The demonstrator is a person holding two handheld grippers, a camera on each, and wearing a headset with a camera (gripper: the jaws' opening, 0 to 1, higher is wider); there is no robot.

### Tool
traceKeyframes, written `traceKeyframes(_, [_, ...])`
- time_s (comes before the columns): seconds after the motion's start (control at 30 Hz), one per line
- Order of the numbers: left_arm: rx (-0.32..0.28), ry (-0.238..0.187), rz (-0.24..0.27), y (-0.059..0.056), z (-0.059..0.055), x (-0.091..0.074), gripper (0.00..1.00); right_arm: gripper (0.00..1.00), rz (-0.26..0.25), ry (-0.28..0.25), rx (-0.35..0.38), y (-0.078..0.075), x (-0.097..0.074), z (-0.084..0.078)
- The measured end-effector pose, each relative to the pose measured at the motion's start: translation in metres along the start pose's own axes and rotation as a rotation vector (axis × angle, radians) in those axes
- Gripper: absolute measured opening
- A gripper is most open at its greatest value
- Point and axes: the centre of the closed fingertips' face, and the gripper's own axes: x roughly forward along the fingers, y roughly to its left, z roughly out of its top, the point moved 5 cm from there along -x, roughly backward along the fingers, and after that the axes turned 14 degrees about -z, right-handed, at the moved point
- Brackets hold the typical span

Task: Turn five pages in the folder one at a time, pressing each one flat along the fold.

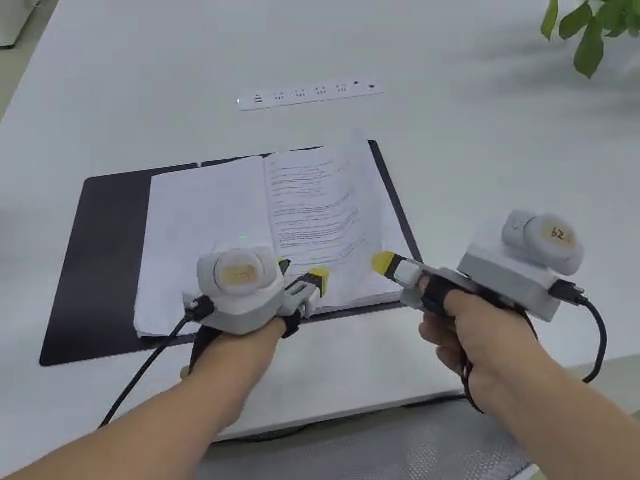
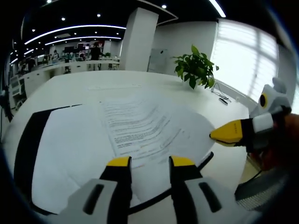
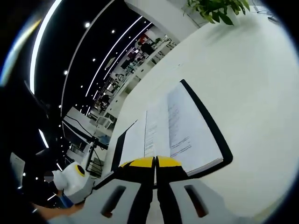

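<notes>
Nearest the person, the left tool (image 1: 312, 283) hangs over the near edge of the open folder (image 1: 100, 250), its jaws parted with nothing between them. The right tool (image 1: 386, 264) is just off the folder's near right corner, jaws pressed together and empty. The folder lies flat on the white tabletop (image 1: 480, 130), with printed pages (image 1: 310, 205) spread across its black cover. Beyond it lies a white power strip (image 1: 310, 93), and a leafy plant (image 1: 590, 30) stands at the far right.
</notes>
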Motion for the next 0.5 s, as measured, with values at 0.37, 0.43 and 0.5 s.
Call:
traceKeyframes(0.37, [0.024,-0.094,0.066,0.042,0.012,-0.084,0.35,0.00,0.100,-0.018,-0.048,0.069,-0.007,-0.017])
traceKeyframes(0.43, [0.020,-0.101,0.093,0.054,0.013,-0.100,0.35,0.00,0.121,-0.018,-0.076,0.084,-0.005,-0.022])
traceKeyframes(0.5, [0.015,-0.130,0.119,0.063,0.015,-0.115,0.35,0.00,0.136,-0.014,-0.102,0.096,-0.004,-0.029])
